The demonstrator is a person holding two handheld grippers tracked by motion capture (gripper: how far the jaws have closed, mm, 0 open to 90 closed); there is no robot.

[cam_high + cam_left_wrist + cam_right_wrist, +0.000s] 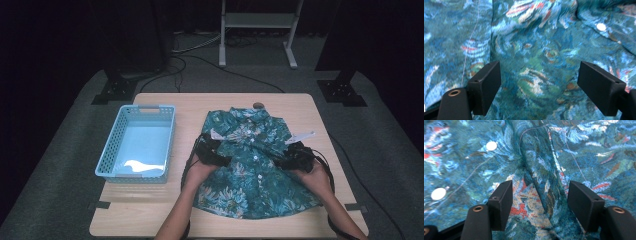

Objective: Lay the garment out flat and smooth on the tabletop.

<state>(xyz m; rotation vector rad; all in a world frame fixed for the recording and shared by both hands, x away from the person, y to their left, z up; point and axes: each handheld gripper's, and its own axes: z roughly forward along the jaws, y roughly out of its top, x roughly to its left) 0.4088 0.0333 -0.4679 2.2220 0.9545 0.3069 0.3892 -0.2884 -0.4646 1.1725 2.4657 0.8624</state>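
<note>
A teal shirt (255, 172) with a floral print and white buttons lies flat on the wooden table (150, 210), collar toward the far edge. My left gripper (214, 152) rests low on the shirt's left side, and my right gripper (294, 156) on its right side. In the left gripper view the left gripper (540, 72) is open over smooth shirt cloth (531, 37), with a button (601, 26) farther off. In the right gripper view the right gripper (541, 187) is open, and a raised fold of the shirt (541, 170) runs between the jaws without being pinched.
A light blue plastic basket (111, 145) stands on the table's left part, close to the left hand. A small brown round thing (258, 105) sits at the far edge. Beyond the table are stand legs (257, 55) and cables on the floor.
</note>
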